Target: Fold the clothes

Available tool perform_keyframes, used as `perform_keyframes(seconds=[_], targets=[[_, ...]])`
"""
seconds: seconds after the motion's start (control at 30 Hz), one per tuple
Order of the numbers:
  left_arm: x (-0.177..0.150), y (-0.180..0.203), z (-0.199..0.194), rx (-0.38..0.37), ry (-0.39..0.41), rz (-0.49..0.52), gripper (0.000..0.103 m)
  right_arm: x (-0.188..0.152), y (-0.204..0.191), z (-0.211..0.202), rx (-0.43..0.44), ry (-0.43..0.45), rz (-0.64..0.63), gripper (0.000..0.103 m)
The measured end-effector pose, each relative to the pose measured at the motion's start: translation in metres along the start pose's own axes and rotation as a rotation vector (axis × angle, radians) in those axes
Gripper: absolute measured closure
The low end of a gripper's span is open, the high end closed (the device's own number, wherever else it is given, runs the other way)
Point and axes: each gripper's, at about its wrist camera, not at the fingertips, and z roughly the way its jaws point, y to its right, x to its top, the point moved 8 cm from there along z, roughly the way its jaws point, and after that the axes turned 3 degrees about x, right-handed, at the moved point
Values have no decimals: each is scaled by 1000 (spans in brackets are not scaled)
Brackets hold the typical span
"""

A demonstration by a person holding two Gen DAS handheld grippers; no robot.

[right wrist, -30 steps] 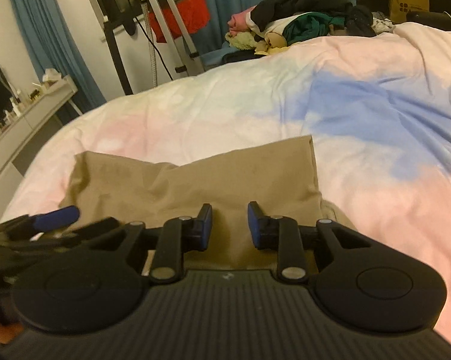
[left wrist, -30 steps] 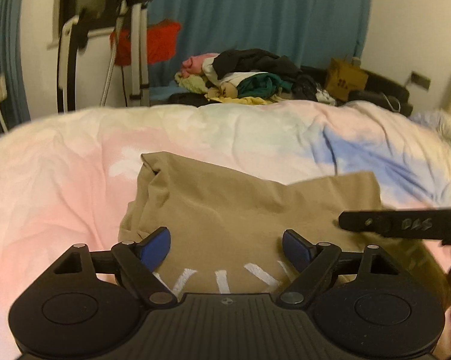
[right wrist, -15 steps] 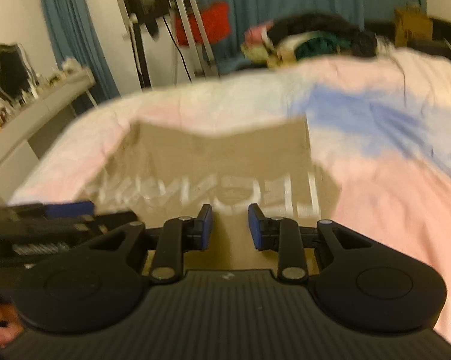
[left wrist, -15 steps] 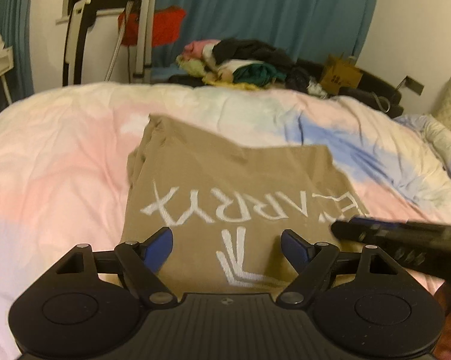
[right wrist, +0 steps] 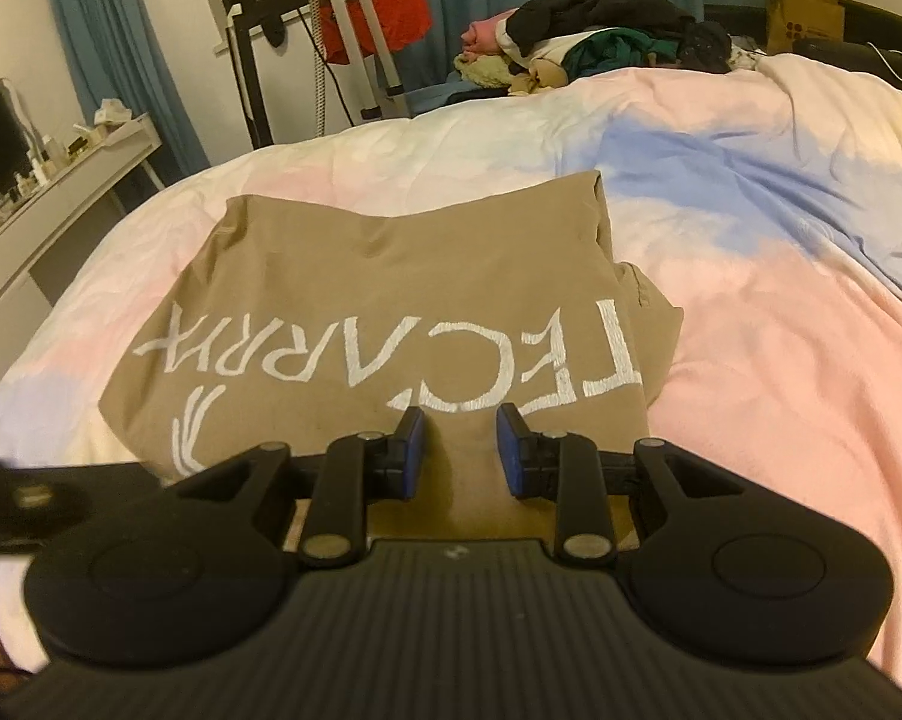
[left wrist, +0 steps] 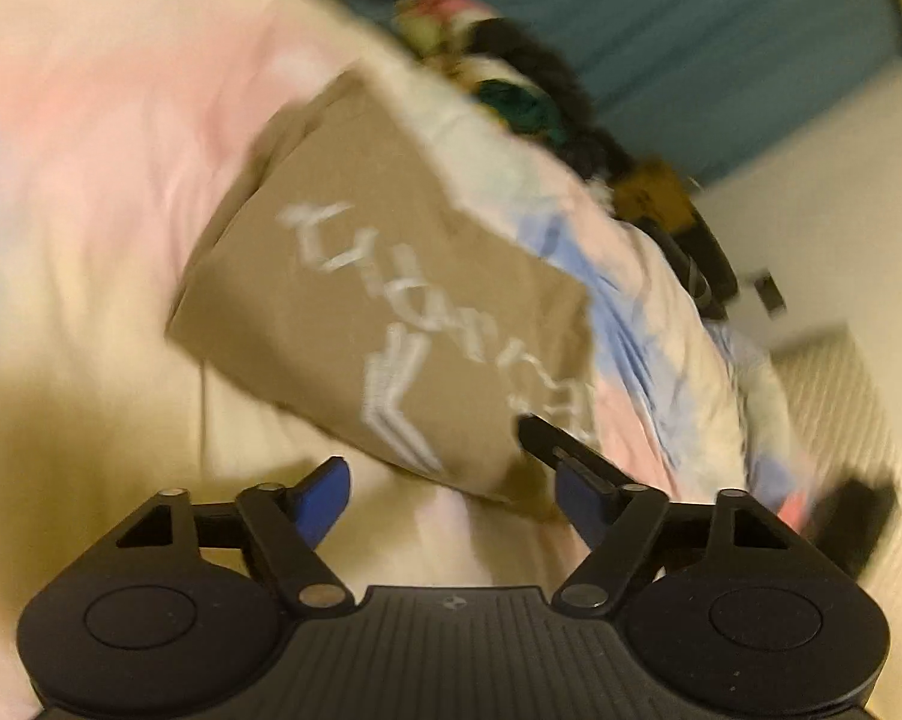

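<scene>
- On the bed [right wrist: 781, 360], a tan shirt [right wrist: 391, 276] lies as a squarish folded block, its white lettering up, with a sleeve flap poking out at its right side.
- Soft knit and a puffy pastel duvet let it sag at the edges, so it likely sits flat only where pressed.
- Right gripper [right wrist: 460, 450] hovers over the near hem, jaws narrowly apart, holding nothing.
- Left gripper [left wrist: 451, 486], blurred and tilted, stands wide and empty, beside the shirt's near corner.
- Far off, a heap of unfolded clothes [right wrist: 589, 36] waits.
</scene>
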Motion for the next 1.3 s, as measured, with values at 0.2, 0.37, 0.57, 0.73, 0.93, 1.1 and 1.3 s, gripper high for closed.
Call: perform_keyframes(seconds=[0.2, 0.37, 0.57, 0.73, 0.93, 1.1, 1.3], targets=[[23, -36, 15, -9, 77, -236, 47, -1, 1, -1, -6, 14, 21, 74], [23, -49, 7, -39, 90, -332, 61, 3, 1, -11, 0, 49, 81, 71], [25, -52, 0, -55, 110, -339, 75, 11, -11, -32, 226, 77, 295, 24], [25, -52, 1, -74, 119, -345, 78, -12, -30, -17, 488, -59, 566, 11], [33, -43, -6, -126, 176, -344, 82, -41, -19, 12, 556, -129, 854, 12], [38, -41, -8, -145, 200, -346, 83, -38, 28, 2, 427, 92, 1009, 12], [39, -37, -11, -143, 189, -338, 83, -44, 47, 7, 337, 103, 1036, 50]])
